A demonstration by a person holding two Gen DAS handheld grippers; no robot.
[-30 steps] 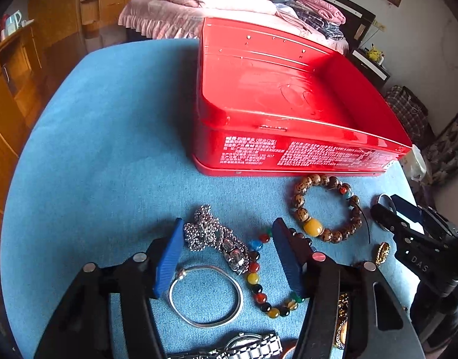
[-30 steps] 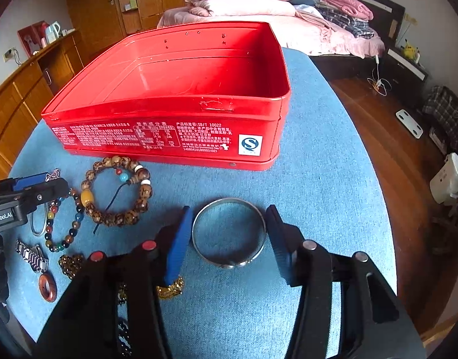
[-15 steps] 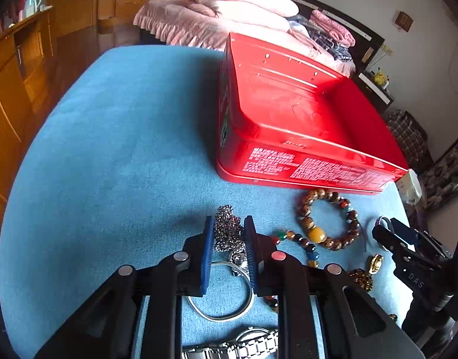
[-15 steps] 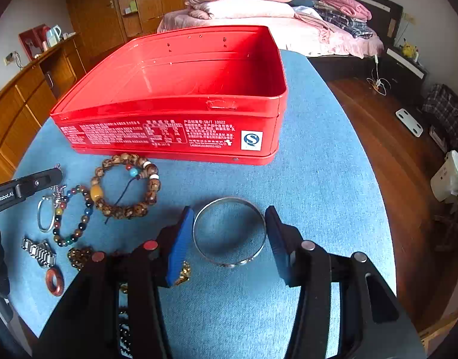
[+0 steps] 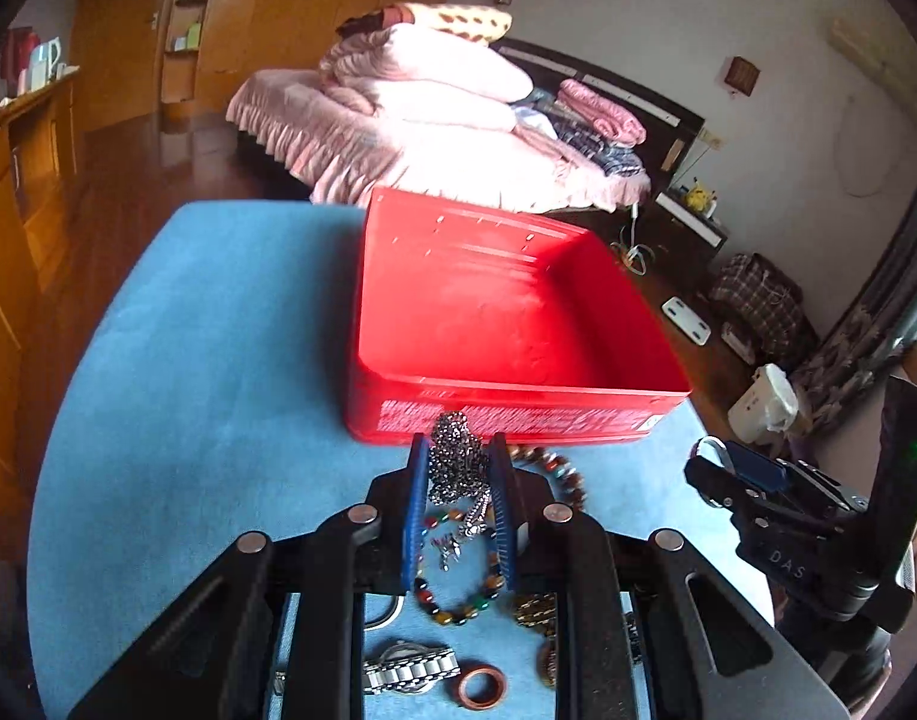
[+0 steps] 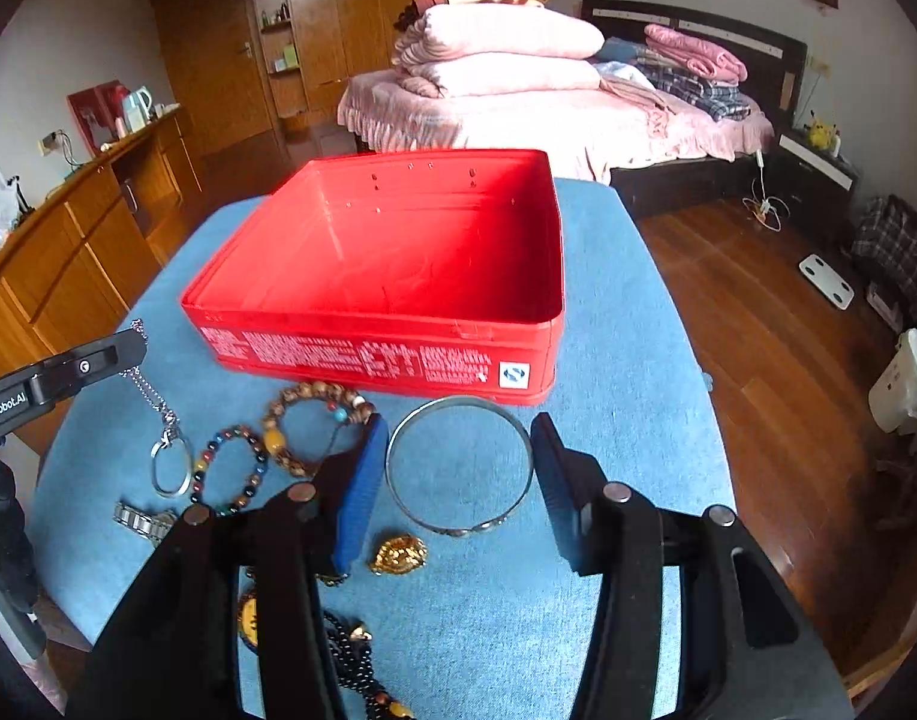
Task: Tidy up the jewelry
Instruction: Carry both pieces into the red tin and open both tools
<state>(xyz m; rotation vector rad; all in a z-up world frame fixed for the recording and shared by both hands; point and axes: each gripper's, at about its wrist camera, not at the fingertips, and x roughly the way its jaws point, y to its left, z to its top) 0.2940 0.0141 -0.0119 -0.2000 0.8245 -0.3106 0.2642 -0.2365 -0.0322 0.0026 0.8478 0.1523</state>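
The left gripper is clamped on a bunched silver chain necklace, its blue pads pressing both sides of the chain, and a loose end with a small pendant dangles beneath. In the right wrist view that chain hangs from the tip of the left gripper at the far left, clear of the blue tablecloth.

The right gripper holds a silver bangle between its fingers; the blue pad on the left touches the ring, while contact on the right side is hard to confirm from this angle. The bangle appears lifted just off the cloth.

The open red tin stands on the far half of the table with nothing inside.

Near the tin's front wall lies a brown wooden bead bracelet. Left of it sit a multicoloured bead bracelet and a thin silver ring, with a metal watch band nearer still. A gold charm lies under the right gripper, and dark beads trail at the near edge. A small red-brown ring lies beside the watch.
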